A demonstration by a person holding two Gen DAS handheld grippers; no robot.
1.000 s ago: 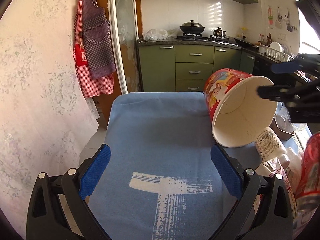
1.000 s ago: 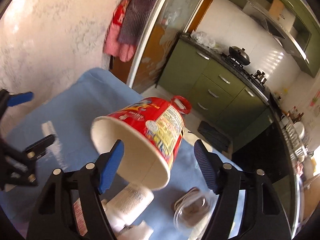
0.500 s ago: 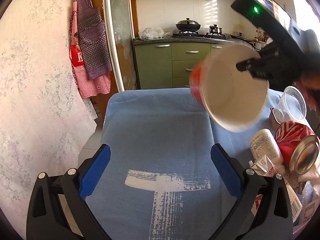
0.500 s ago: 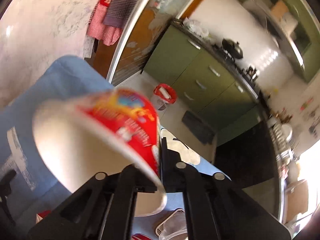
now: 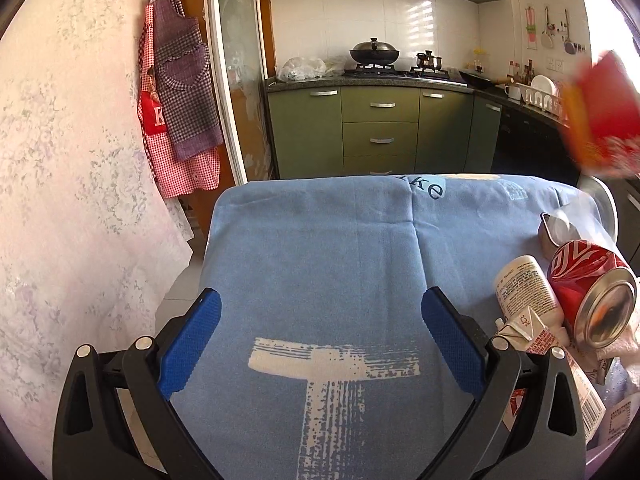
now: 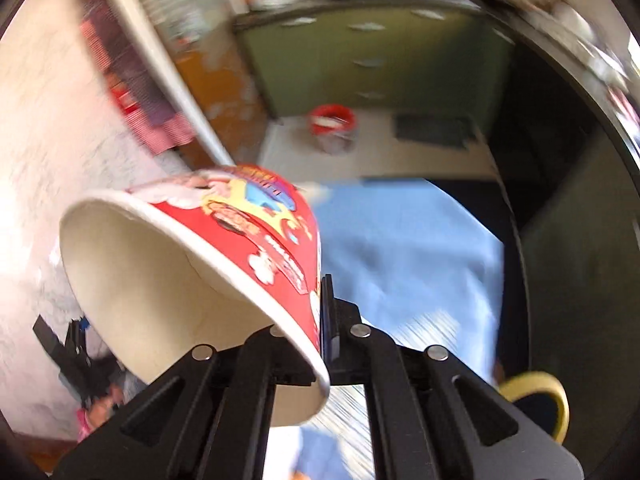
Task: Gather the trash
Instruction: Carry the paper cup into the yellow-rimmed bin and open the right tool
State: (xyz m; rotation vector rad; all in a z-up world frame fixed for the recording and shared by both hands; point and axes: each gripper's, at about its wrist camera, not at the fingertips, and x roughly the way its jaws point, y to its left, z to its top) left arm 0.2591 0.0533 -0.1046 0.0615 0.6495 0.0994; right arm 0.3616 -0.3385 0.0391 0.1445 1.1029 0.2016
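Beside the idle, wide-open left gripper (image 5: 320, 336) lie a crushed can (image 5: 588, 284) and bottle (image 5: 524, 284); right gripper (image 6: 320, 316) pinches the paper bucket (image 6: 224, 264).

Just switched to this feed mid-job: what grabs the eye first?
The big red paper cup dominates the right wrist view, its wall pinched in the shut right claw above the blue tablecloth. In the left wrist view, a crushed red can lies with other trash at the cloth's right edge, while the left claw hangs open and empty.
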